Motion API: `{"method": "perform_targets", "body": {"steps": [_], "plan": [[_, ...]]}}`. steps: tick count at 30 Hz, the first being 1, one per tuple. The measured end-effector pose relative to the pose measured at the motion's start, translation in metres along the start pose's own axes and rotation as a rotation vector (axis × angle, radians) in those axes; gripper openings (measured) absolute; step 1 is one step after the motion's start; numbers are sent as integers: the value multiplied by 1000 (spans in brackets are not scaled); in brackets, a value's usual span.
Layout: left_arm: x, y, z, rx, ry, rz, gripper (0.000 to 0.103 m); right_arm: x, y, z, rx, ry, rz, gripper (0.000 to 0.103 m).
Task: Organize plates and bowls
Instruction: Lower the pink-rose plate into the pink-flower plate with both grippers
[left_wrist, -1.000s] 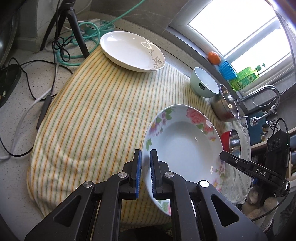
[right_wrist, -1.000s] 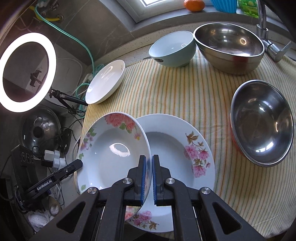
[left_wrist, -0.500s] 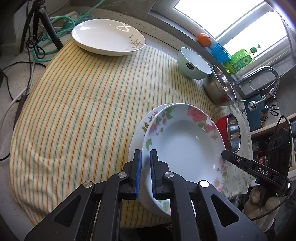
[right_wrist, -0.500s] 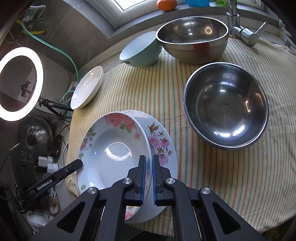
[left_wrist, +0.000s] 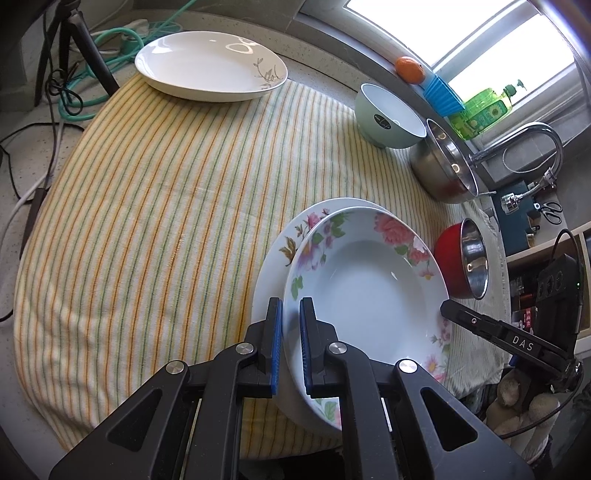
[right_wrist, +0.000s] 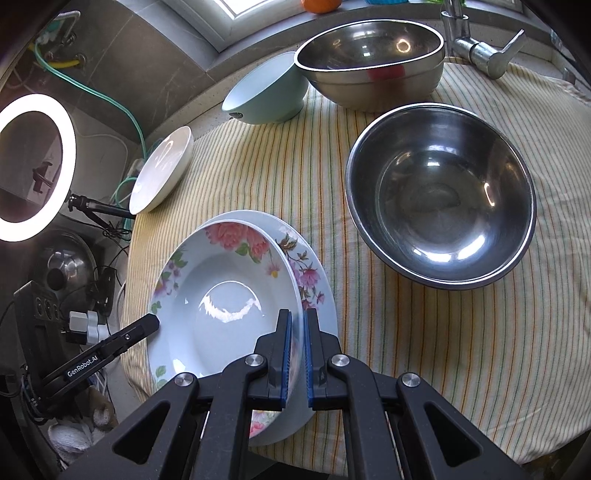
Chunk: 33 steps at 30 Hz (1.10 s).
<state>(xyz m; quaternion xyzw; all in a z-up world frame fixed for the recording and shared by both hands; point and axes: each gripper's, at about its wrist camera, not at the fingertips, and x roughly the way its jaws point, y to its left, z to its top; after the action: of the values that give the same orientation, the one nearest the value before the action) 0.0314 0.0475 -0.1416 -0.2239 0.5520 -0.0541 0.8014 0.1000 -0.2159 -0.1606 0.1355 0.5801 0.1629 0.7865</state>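
**Two grippers clamp one flowered plate over another**

We see the left gripper pinched tight on the near-left rim of the top flowered plate, its blue pads on either side of the rim. The right gripper is clamped the same way on that plate's opposite rim, seen in the right wrist view as the plate with a bright glare in its well. Each gripper's black tip shows at the far edge of the plate in the other's camera.

Directly under this plate lies the second flowered plate, its rim showing as a crescent on one side; whether the two touch we cannot tell. Both sit at the near edge of the striped cloth that covers the desk.

Taking the top flowered plate as our landmark: just beyond it to the right stands the red-sided steel bowl, upright and apart from it. Farther behind that bowl is the bigger steel bowl, with the pale green bowl touching or nearly touching its left side. Well away at the far left corner of the cloth rests the white plate. An orange sits on the window sill behind the bowls.
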Motion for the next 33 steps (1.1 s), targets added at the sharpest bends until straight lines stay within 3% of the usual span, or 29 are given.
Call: {"method": "perform_targets", "body": {"steps": [22,33], "plan": [[2,1,-2,1,8,-6,7,7,5,0,-41,4,-45,9],[-31,18,-2,-31,-64,13,7,-21,3,-7,-52,-64,-66,10]]}}
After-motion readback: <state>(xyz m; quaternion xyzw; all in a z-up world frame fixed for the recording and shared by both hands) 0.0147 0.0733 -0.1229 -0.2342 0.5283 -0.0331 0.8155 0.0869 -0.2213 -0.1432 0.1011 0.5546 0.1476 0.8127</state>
